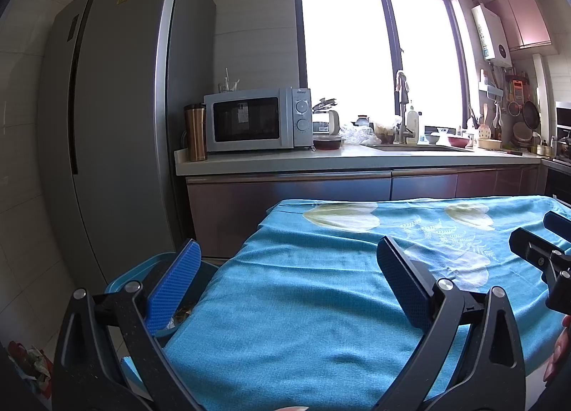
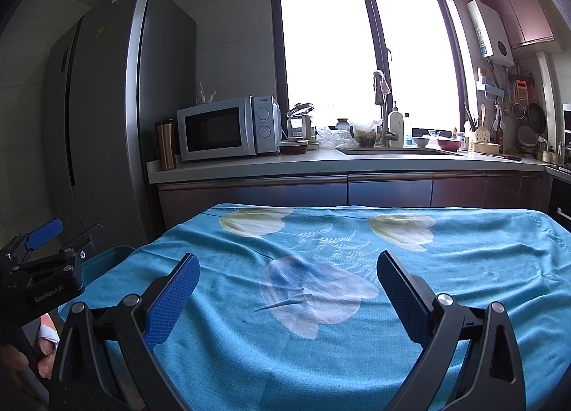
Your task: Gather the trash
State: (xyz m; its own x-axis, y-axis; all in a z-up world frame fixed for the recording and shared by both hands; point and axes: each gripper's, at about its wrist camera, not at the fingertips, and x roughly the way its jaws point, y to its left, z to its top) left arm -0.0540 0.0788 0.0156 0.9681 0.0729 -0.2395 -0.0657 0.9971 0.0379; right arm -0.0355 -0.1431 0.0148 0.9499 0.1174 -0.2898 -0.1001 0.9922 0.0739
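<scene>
Both black hand-held grippers with blue pads, left gripper (image 1: 285, 280) and right gripper (image 2: 287, 291), hover spread wide and empty over the teal flower-printed tablecloth (image 2: 464, 268). A blue plastic bin (image 1: 125, 279) holding scraps sits beside the cloth's left edge.

tablecloth (image 2: 357, 357) – matt woven cloth | fridge (image 1: 117, 125) – brushed metal | claw pads (image 2: 171, 304) – textured blue rubber

We only see part of the blue bin (image 1: 123, 280): tablecloth (image 1: 321, 304) and left gripper (image 1: 285, 286) hide the rest, contents unreadable. Floor scraps (image 1: 30, 362) cut by the frame edge. Countertop clutter (image 2: 357, 138) too small to identify.
</scene>
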